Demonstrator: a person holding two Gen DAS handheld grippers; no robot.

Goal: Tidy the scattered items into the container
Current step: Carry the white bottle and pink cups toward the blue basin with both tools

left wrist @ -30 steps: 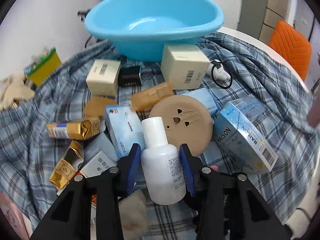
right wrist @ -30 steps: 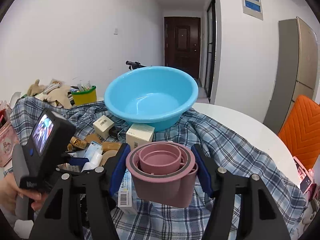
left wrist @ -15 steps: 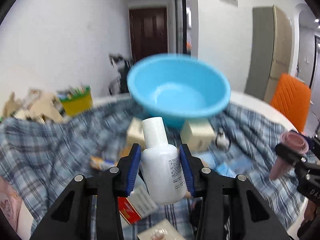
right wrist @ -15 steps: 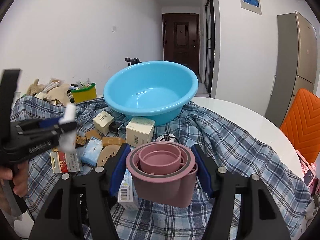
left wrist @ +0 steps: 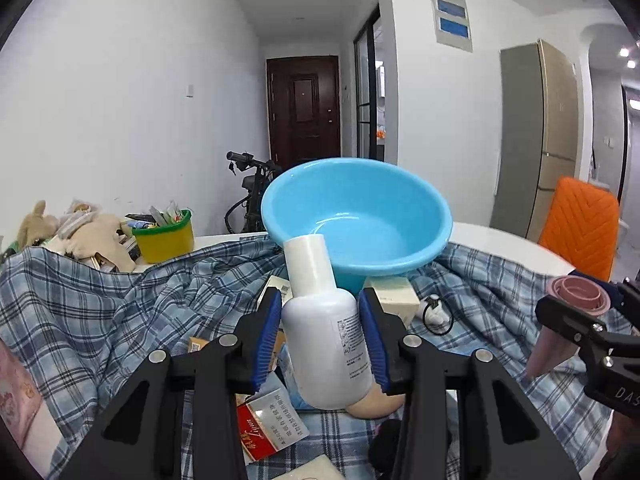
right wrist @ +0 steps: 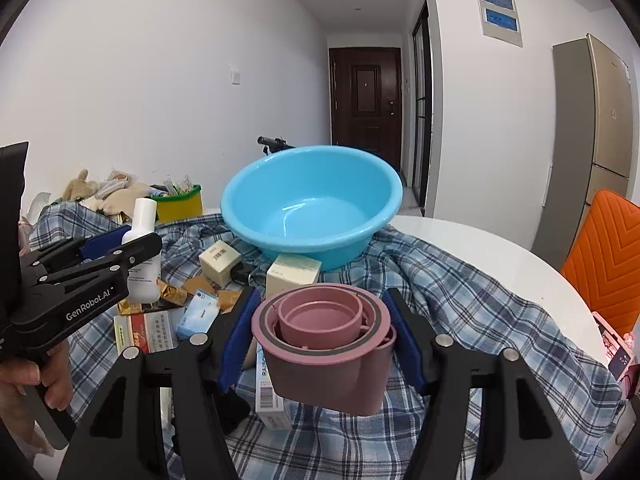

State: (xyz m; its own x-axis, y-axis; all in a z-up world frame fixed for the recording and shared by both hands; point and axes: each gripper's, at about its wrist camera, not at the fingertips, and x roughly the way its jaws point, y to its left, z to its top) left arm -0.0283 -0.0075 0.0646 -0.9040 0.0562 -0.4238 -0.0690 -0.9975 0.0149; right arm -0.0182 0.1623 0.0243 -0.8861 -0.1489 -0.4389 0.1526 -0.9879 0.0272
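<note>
White plastic fills the left claw (left wrist: 320,338): a bottle (left wrist: 326,332) is clamped upright between its blue pads, lifted off the plaid cloth (left wrist: 100,320). The right claw (right wrist: 322,336) grips a pink nested cup set (right wrist: 324,344) by its sides, also clear of the cloth. Below and just beyond both claws, small boxes (right wrist: 294,272) and packets lie scattered on the covered counter (right wrist: 500,256). Farther ahead sits the blue basin (right wrist: 312,208), with nothing visible inside.
</note>
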